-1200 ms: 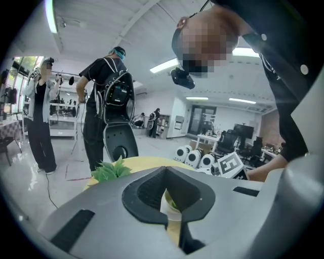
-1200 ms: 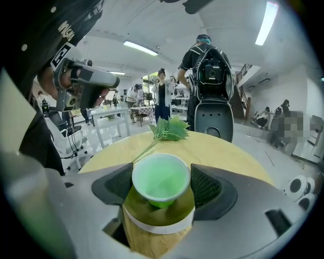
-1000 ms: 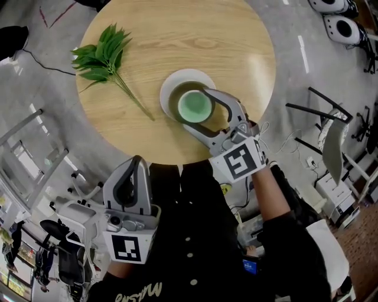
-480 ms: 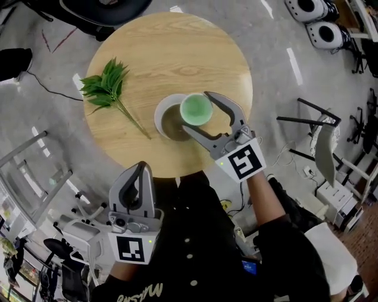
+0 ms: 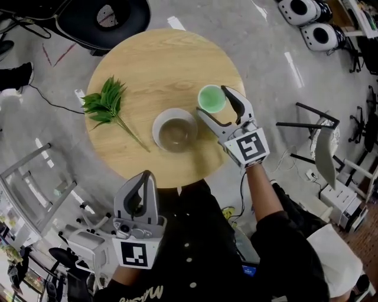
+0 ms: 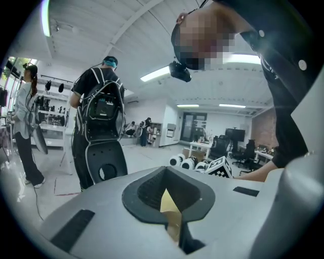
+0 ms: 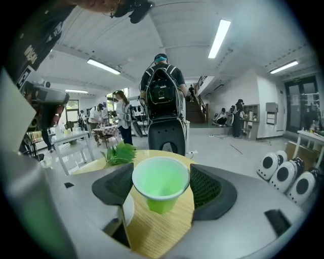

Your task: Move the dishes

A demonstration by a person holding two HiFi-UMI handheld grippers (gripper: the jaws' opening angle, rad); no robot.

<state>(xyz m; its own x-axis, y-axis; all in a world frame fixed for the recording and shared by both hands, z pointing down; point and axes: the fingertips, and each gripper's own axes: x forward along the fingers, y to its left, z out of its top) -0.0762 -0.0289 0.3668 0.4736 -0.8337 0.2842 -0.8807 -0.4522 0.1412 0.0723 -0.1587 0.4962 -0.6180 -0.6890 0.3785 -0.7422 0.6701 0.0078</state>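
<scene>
My right gripper (image 5: 212, 99) is shut on a small green cup (image 5: 211, 98), which hangs upright above the right part of the round wooden table (image 5: 159, 59). In the right gripper view the green cup (image 7: 160, 182) sits between the two dark pads, off the wood. A white bowl (image 5: 175, 131) stands alone on the table, to the left of the cup; its rim (image 7: 127, 210) shows beside the left jaw. My left gripper (image 5: 145, 177) is shut with nothing in it, held off the table near the person's body. The left gripper (image 6: 166, 174) looks out over the room.
A green leafy sprig (image 5: 106, 100) lies on the table's left side. A black chair base (image 5: 106, 17) stands behind the table, white round units (image 5: 319, 32) at top right, a black-framed chair (image 5: 319, 135) to the right. A person with a backpack (image 7: 162, 101) stands beyond the table.
The right gripper has lifted the green cup out of the white bowl and carried it to the right and farther away. The bowl stays in place. The left gripper rose a little.
</scene>
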